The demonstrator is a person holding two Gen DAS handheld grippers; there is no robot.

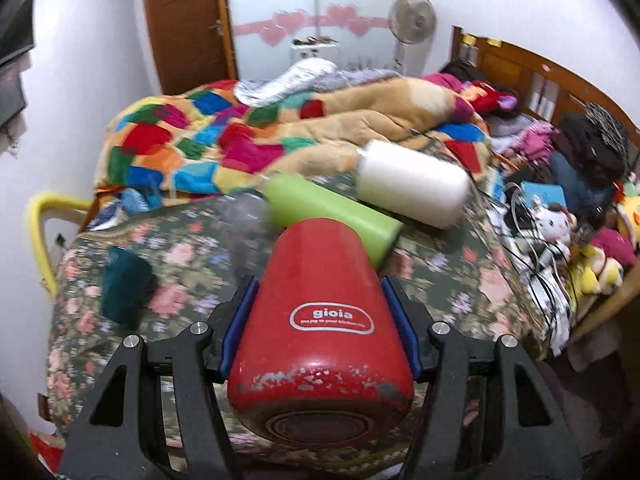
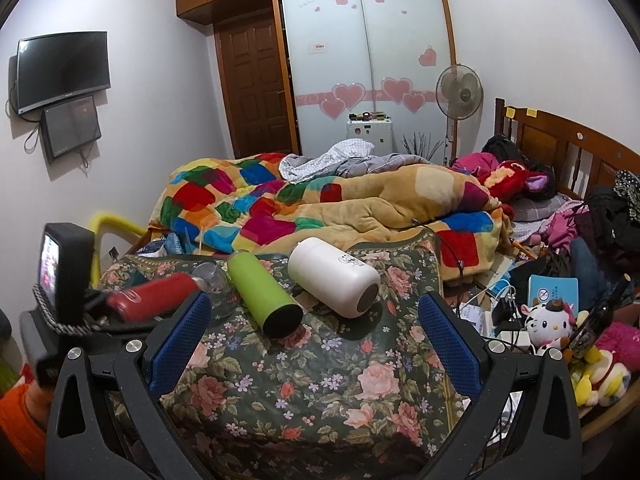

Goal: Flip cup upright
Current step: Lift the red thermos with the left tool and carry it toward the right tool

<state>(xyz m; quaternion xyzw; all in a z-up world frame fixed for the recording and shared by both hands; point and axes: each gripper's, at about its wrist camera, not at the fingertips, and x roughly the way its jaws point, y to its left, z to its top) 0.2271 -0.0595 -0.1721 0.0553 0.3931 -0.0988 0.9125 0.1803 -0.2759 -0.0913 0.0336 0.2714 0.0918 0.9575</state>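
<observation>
Red steel, chipped at the base, fills the left wrist view: the red cup (image 1: 320, 344), marked "gioia", lies on its side, clamped between the blue pads (image 1: 236, 328) of the left gripper (image 1: 320, 332), base toward the camera and mouth pointing away, so whether anything is inside cannot be told. From the right wrist view that same cup (image 2: 154, 298) is held low over the left edge of the floral cloth (image 2: 304, 392), roughly level. Just past it lies a green bottle (image 1: 332, 216) on its side, its dark end facing the right camera, and beside that a white flask (image 1: 412, 184), also tipped over. A clear glass (image 2: 214, 280) sits between the red cup and the green bottle, apparently empty. A teal cup (image 1: 124, 284) stands mouth-down off to the left on the cloth. The right gripper (image 2: 314, 344) hangs with its jaws spread wide and nothing between them, over the cloth in front of the bottles. Behind it all is a patchwork blanket (image 2: 248, 204).
</observation>
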